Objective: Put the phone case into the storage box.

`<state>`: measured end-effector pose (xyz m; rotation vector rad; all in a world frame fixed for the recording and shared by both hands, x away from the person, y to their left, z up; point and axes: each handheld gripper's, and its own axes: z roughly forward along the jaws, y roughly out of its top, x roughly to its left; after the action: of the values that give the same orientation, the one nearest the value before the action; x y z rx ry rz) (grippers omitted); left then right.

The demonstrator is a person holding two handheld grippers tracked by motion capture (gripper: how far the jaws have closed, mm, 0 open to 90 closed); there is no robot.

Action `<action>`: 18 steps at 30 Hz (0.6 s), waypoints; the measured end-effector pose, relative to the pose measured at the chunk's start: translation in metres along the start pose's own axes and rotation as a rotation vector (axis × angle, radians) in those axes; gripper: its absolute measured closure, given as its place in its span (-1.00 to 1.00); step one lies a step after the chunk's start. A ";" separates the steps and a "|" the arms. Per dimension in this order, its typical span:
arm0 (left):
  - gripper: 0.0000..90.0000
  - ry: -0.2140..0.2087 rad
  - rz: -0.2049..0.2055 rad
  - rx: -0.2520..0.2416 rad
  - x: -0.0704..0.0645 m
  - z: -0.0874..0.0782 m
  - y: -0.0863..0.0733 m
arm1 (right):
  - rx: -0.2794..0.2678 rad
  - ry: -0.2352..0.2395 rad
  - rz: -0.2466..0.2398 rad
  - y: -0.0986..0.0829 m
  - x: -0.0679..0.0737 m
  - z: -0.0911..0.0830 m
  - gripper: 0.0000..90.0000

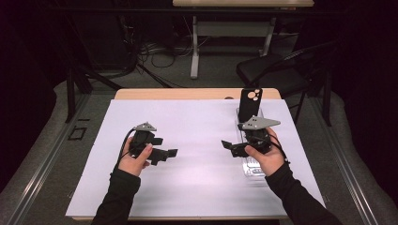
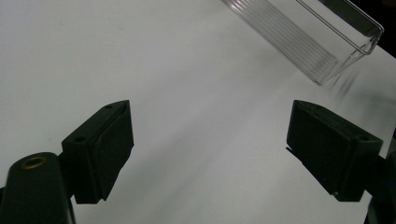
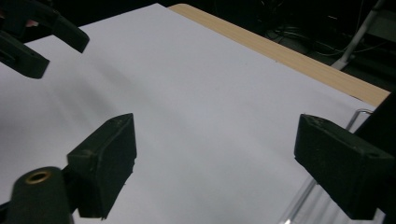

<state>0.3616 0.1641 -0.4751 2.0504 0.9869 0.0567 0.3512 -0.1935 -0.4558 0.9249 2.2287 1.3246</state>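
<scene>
My right tool [image 1: 233,146] beside tray [image 1: 253,169], nearer than left tool [image 1: 165,155]; both released, empty.

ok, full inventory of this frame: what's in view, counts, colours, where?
phone: 1, black, standing upright at the far end of the tray
tray: 1, clear plastic, right side of the sheet, under the right hand
sheet: 1, white, covers most of the table
table: 1, light wood, edge showing beyond the sheet
chair: 1, black, on the floor behind the table, right
far table: 1, wood top, white legs, background
left gripper: black, open, over the sheet
right gripper: black, open, beside the tray
</scene>
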 end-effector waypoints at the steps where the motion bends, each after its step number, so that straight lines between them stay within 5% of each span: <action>1: -0.67 -0.003 0.000 -0.001 0.000 0.000 0.000 | -0.001 0.007 0.003 -0.001 0.003 0.000 -0.83; 18: -0.67 -0.007 0.013 -0.014 -0.001 -0.003 0.000 | -0.011 0.055 0.000 -0.031 0.047 0.003 -0.95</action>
<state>0.3597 0.1649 -0.4732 2.0428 0.9668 0.0634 0.3092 -0.1686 -0.4844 0.8955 2.2599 1.3761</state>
